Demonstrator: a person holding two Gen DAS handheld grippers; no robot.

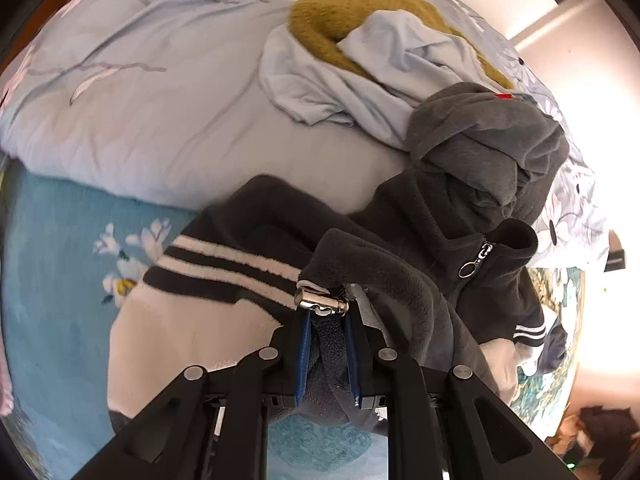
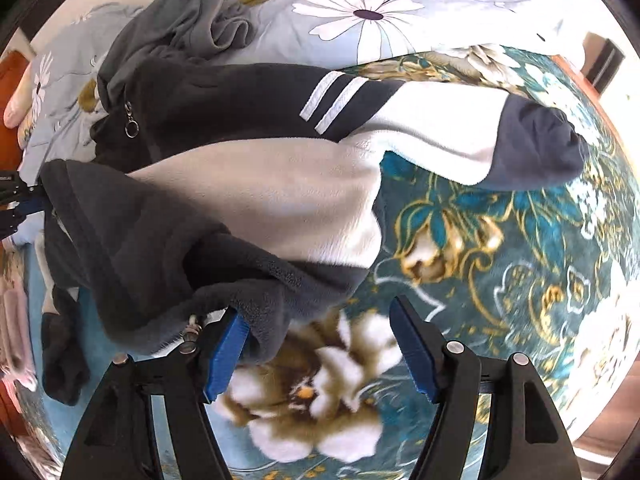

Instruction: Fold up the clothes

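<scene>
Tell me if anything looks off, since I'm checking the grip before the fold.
The right gripper is open, the fleece jacket only draped against its left finger. The left gripper alone clamps the hem, so the jacket hangs bunched and lopsided.

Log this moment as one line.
left hand-held gripper: shut on fleece jacket | right hand-held gripper: open, beside jacket hem | jacket: lifted over bed

Fleece jacket (image 1: 400, 248): dark charcoal top, cream body, two white stripes on each sleeve, navy cuff (image 2: 536, 144), silver ring zip pull (image 1: 468, 269). Grey sweatshirt (image 1: 488, 140) with small red mark. Mustard knit sweater (image 1: 320, 20). Pale blue garment (image 1: 360, 84). Duvet (image 1: 152, 112) light blue-grey, white daisy print. Blanket (image 2: 500, 248) teal with gold, white and brown floral pattern. Gripper pads (image 2: 412, 344) blue, on black arms.
</scene>
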